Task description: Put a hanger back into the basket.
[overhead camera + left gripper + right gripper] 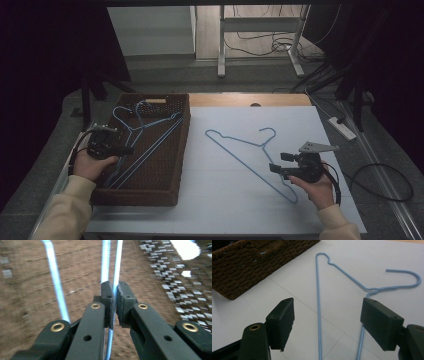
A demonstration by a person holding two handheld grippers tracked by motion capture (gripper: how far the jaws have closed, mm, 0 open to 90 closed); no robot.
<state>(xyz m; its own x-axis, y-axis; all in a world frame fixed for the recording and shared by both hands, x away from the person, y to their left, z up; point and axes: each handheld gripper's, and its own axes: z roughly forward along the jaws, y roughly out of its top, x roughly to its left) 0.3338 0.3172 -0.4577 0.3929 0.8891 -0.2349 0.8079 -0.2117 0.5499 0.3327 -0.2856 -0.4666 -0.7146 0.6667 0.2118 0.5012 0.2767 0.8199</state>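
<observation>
A white counter (225,200) carries one brown woven basket (170,165) at the left and one blue wire hanger (240,147) lying flat on the bare surface to its right. Inside the basket lie more blue wire hangers (145,135), at least two by their hooks; the exact count cannot be told. The left claw (113,302) sits over the basket's near left part, its jaws pressed together on one blue wire of a basket hanger, with a second wire running just beside it. The right claw (327,322) hovers at the near right end of the loose hanger, jaws spread wide, one on each side of the wires, apart from them. No readable writing appears.
</observation>
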